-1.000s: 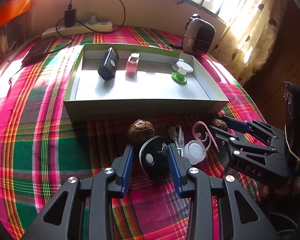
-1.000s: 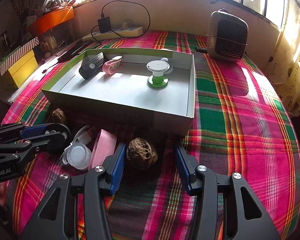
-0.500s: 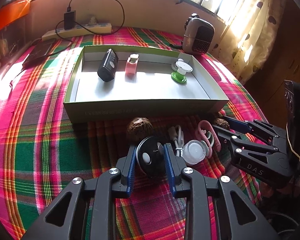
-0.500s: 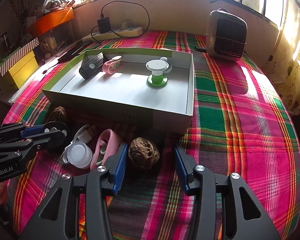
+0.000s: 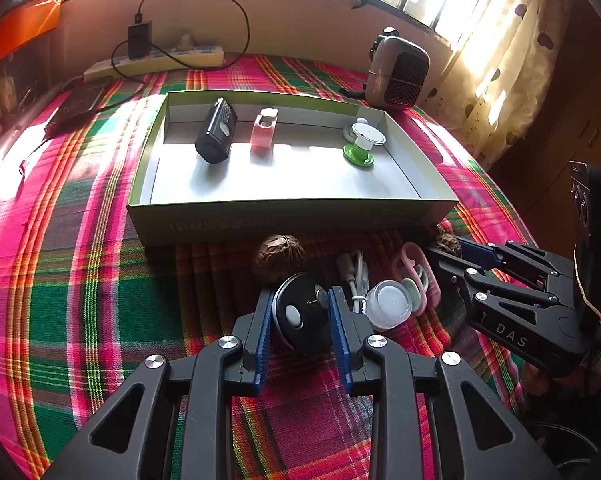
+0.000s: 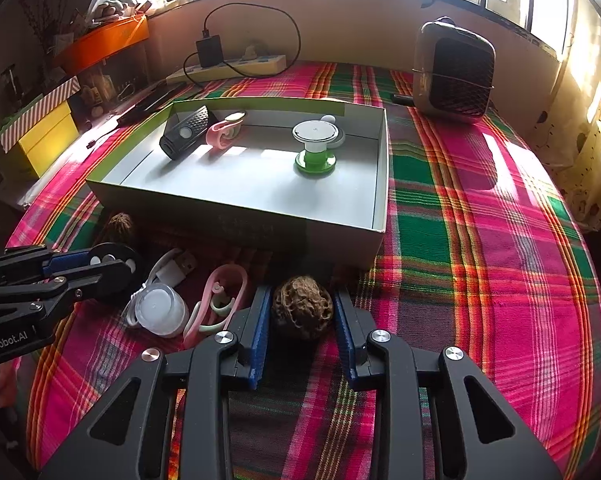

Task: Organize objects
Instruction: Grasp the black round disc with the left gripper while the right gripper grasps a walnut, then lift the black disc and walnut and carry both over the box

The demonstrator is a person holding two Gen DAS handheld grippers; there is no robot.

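Clamping a round black disc with a white button [image 5: 300, 316], the left gripper [image 5: 300, 320] has its blue pads pressed on both sides of the disc, which rests on the pink, green and orange plaid cloth [image 5: 80, 280]. Just right of it lie a small translucent white round case [image 5: 388, 304], a white cable [image 5: 354, 276] and a pink plastic clip [image 5: 416, 276].

The right gripper [image 6: 302, 316] has just been closing its jaws around a wrinkled brown walnut [image 6: 302, 306]; both blue pads now look to be touching its sides, and the nut sits on the cloth close to the front wall of the box.

A second brown walnut [image 5: 278, 254] lies just beyond the disc, near that same wall.

Farther on stands the shallow open cardboard box with green rim [image 6: 236, 216]. Inside, along its far wall, are a black rectangular device with a perforated face [image 6: 184, 132], a pink clip [image 6: 222, 132] beside it, and, well apart, a green and white spool-shaped object [image 6: 314, 148] standing upright.

Behind the box, a beige heater with a dark grille [image 6: 454, 76] stands on the cloth, and a white power strip with a black adapter [image 6: 228, 66] lies by the wall.
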